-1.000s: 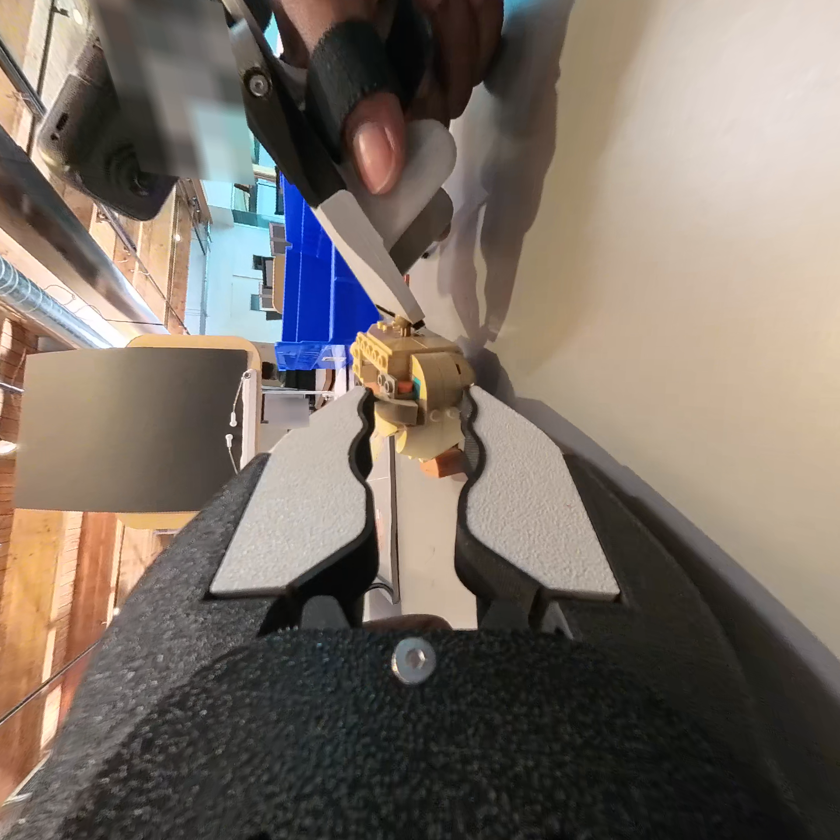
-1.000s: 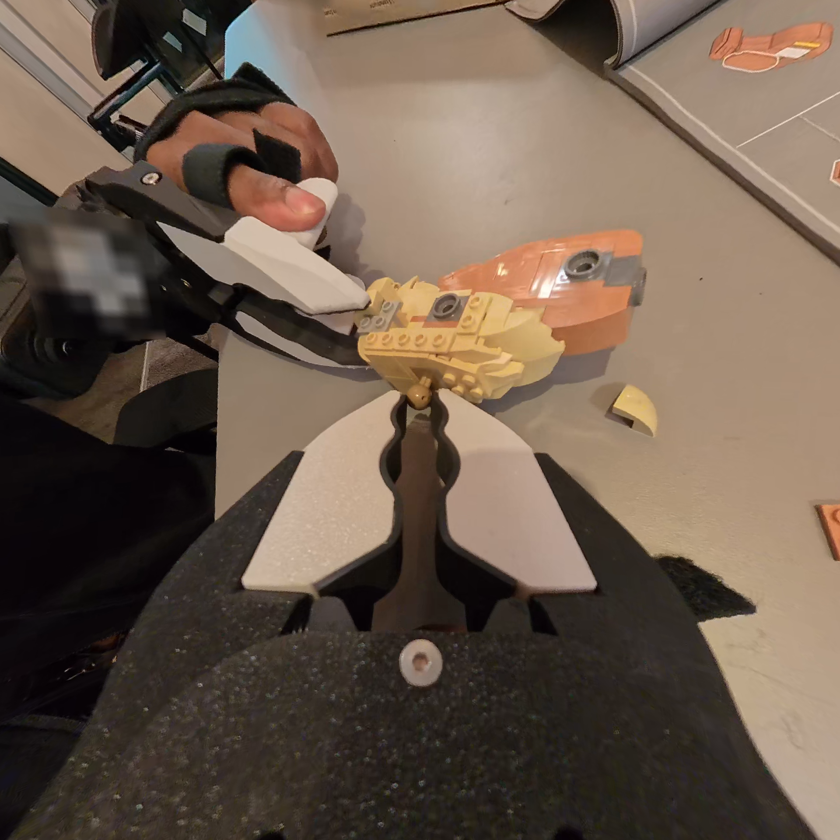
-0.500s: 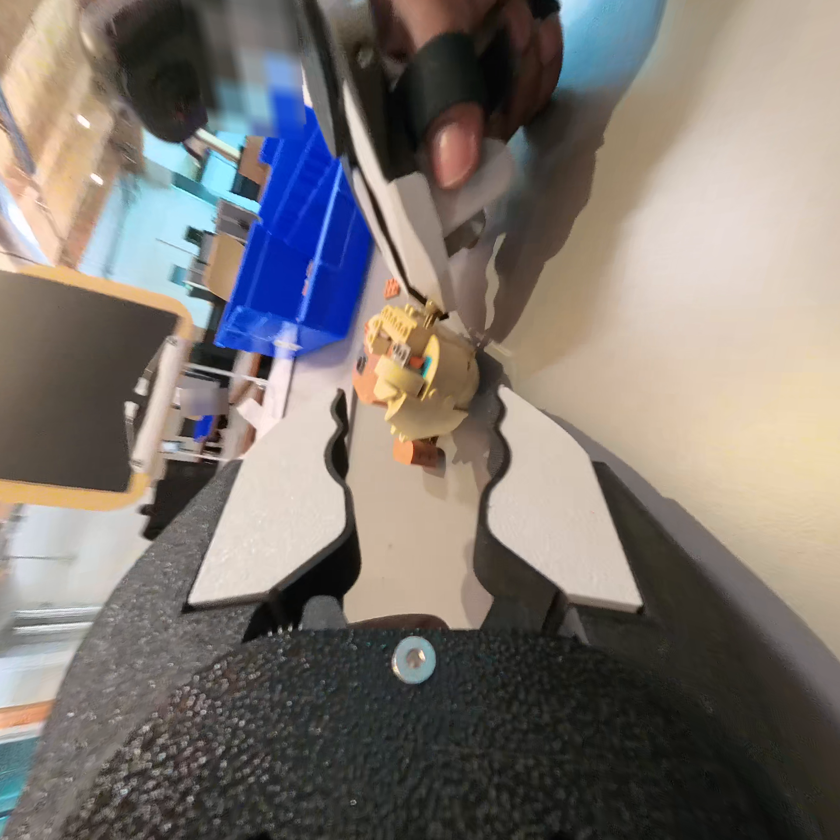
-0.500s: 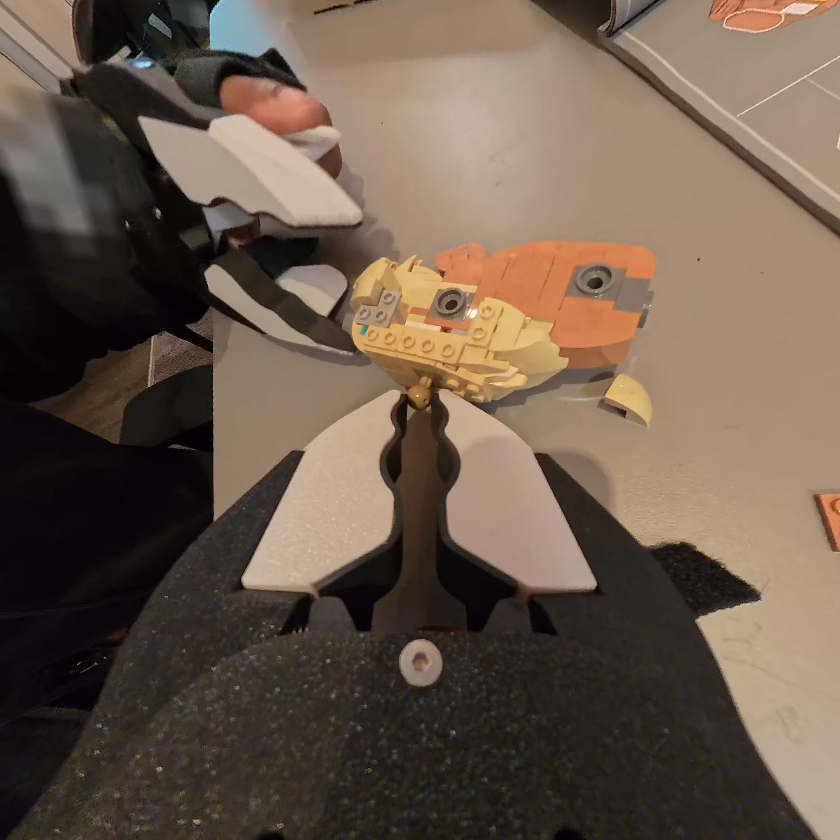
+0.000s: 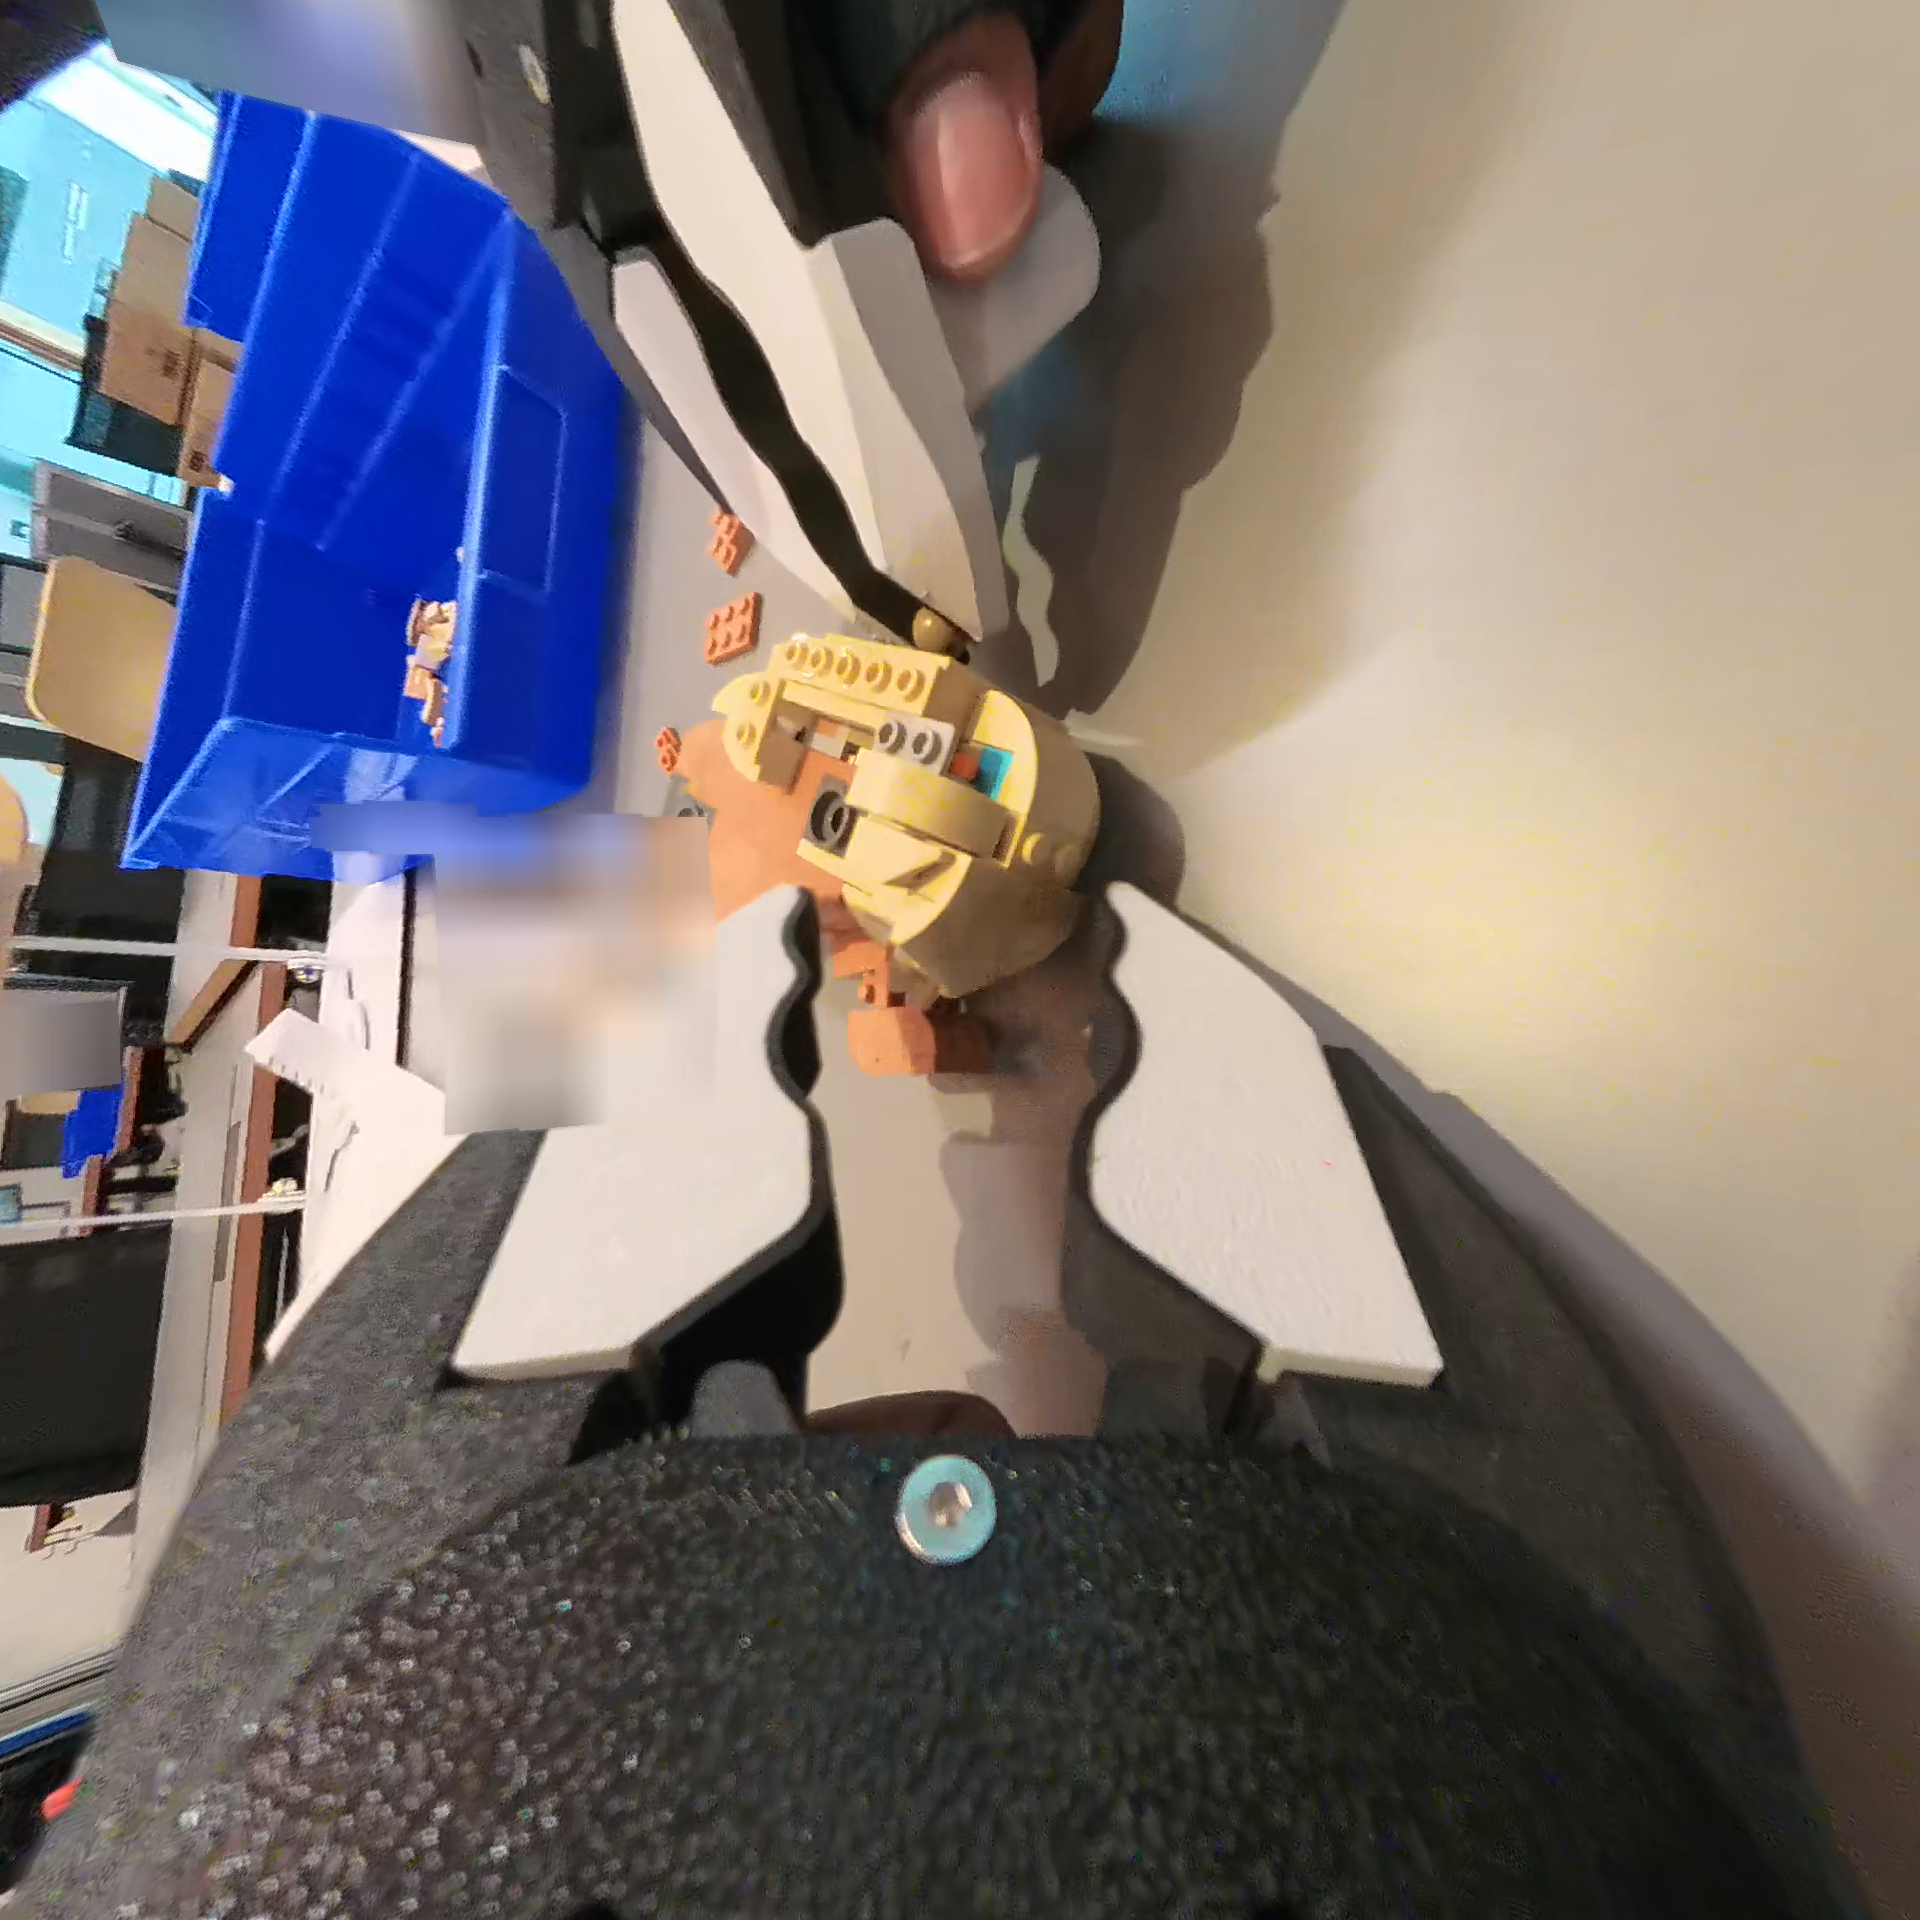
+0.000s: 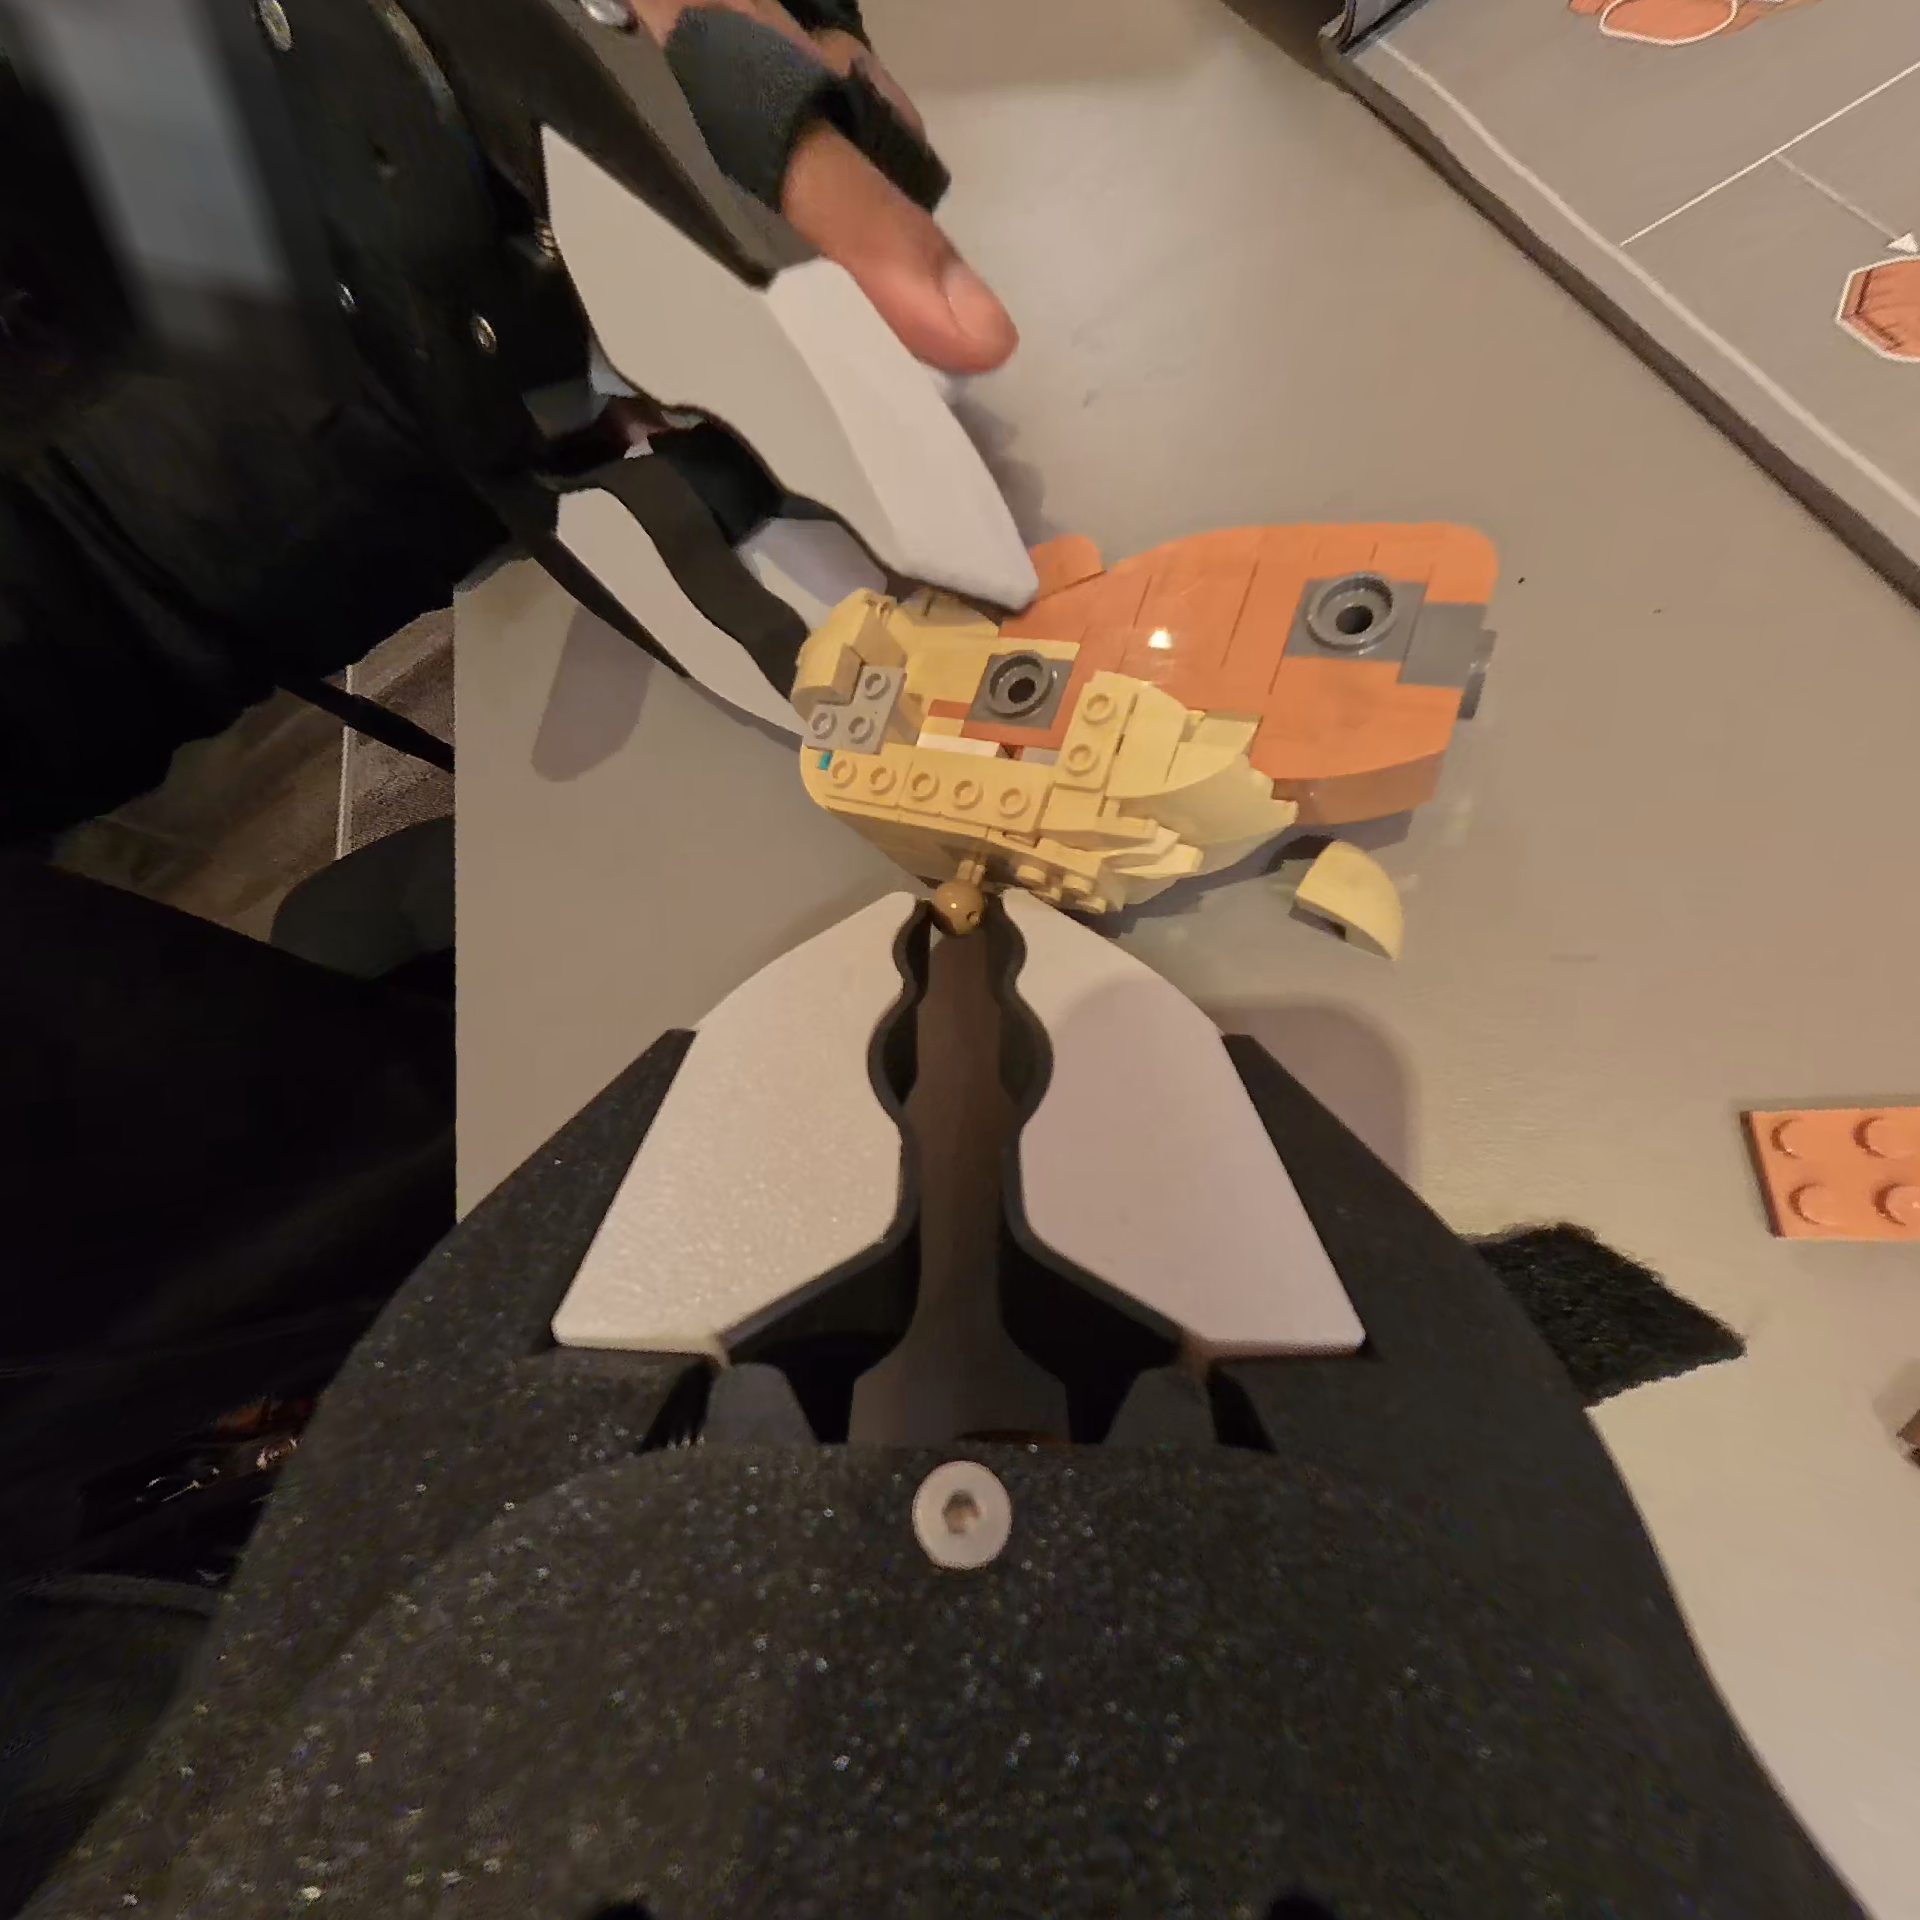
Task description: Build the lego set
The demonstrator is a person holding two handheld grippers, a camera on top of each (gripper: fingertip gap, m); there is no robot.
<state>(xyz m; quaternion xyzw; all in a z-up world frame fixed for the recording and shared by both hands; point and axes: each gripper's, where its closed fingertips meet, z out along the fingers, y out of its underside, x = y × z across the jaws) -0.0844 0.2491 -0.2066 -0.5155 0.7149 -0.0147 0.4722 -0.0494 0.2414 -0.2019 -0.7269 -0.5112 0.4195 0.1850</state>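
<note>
Right wrist view: right hand-held gripper clenched on a small dark-tan ball piece that juts from the near side of the tan lego sub-build, carrying it just above the counter. Left hand-held gripper has let go within the last second; its fingers now stand spread on either side of the build, one tip resting near its top edge. Tan build overlaps the orange lego body lying flat behind it. Loose tan curved slope just beside; orange plate farther right; blue parts bin beyond. Judgement: handover done, right side alone controls the piece; seating onto the orange body likely next.
</note>
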